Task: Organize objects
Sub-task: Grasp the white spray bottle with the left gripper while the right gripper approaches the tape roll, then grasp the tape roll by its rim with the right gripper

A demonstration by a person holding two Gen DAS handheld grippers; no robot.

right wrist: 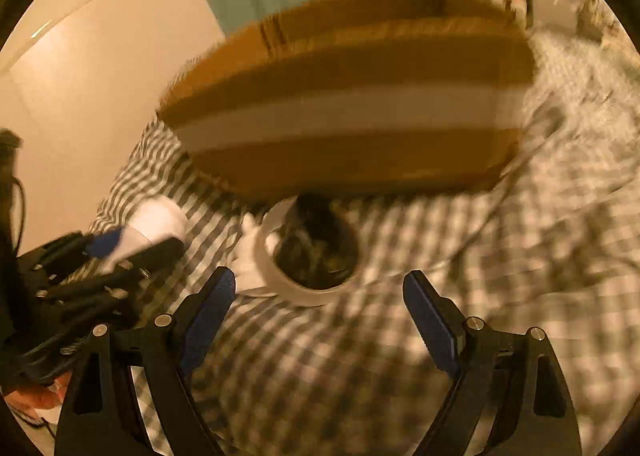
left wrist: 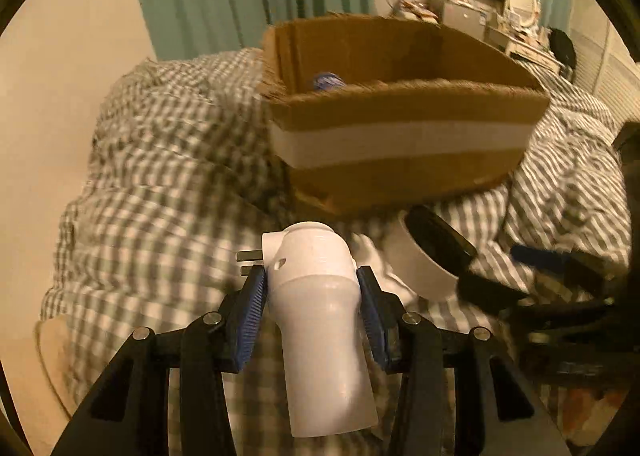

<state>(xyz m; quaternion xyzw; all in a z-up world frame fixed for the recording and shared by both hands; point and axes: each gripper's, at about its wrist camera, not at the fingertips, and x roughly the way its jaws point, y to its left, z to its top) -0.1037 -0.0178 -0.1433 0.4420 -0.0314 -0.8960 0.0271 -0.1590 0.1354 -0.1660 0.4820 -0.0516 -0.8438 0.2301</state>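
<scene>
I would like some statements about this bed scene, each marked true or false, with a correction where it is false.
1. The left claw is shut on the white plug-in device. True.
2. The right claw holds the tape roll. False: it is open, with the roll lying on the checked bedding ahead of it.
3. The cardboard box is closed with a lid. False: its top is open.
4. A blue object lies inside the box. True.
5. The box bears a pale band across its side. True.
</scene>
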